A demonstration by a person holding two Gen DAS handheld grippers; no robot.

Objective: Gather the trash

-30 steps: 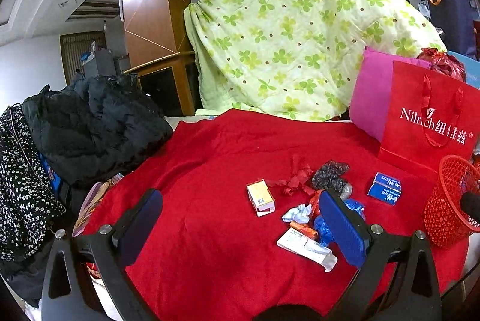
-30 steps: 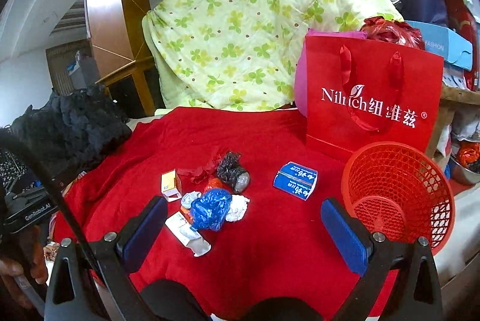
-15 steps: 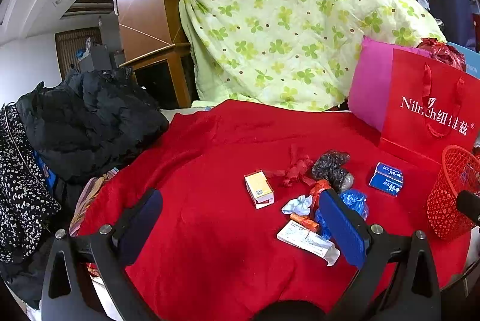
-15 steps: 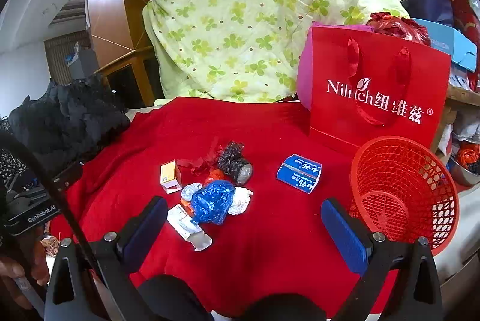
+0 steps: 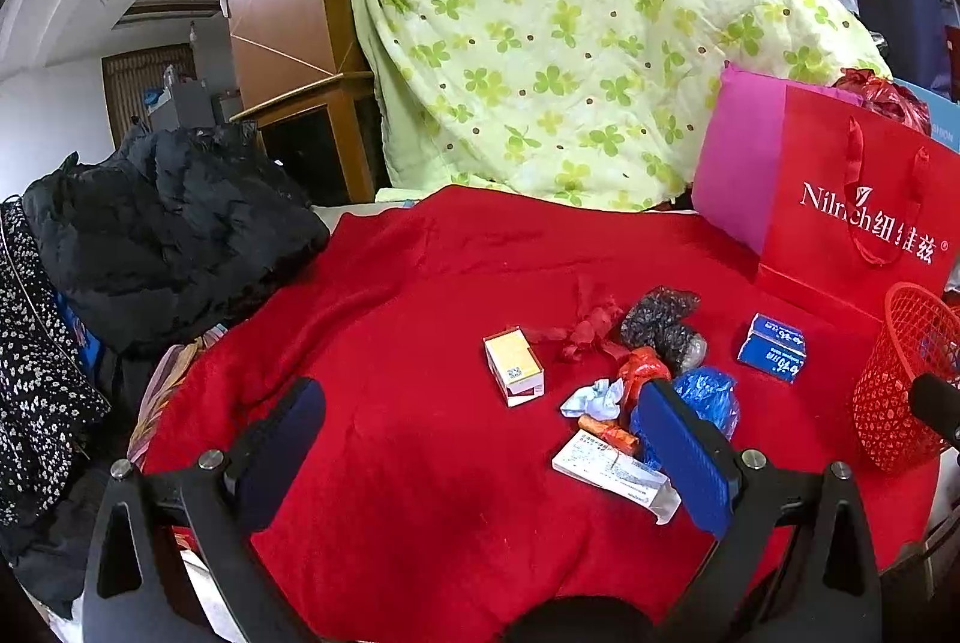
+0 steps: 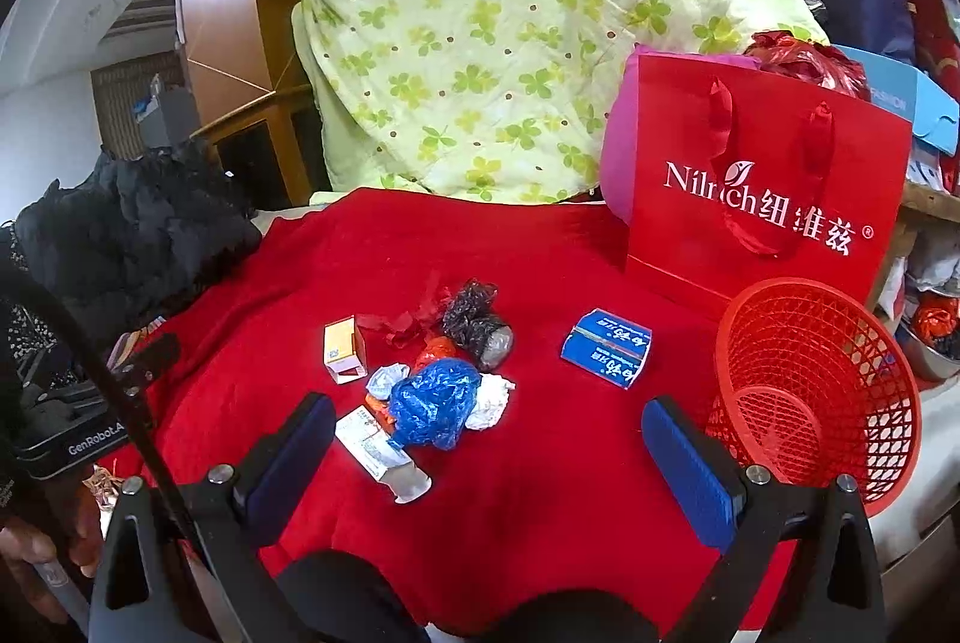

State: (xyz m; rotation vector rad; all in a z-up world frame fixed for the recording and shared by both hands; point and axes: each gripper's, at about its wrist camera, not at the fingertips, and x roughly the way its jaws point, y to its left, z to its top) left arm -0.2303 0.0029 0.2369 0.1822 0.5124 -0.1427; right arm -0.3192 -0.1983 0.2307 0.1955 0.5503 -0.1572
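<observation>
Trash lies in a pile on the red cloth: a yellow-and-white box, a long white carton, a crumpled blue plastic bag, white tissue, a dark crinkled wrapper, red scraps and a blue packet. A red mesh basket stands at the right. My left gripper is open above the cloth, left of the pile. My right gripper is open, just short of the pile.
A red paper gift bag stands behind the basket. A green clover quilt is draped at the back. Black clothing is heaped on the left. The left gripper's handle and the holding hand show at the right wrist view's left edge.
Both grippers have drifted slightly forward and left over the cloth, so the pile and basket sit a little closer. Both stay open. No trash has moved.
</observation>
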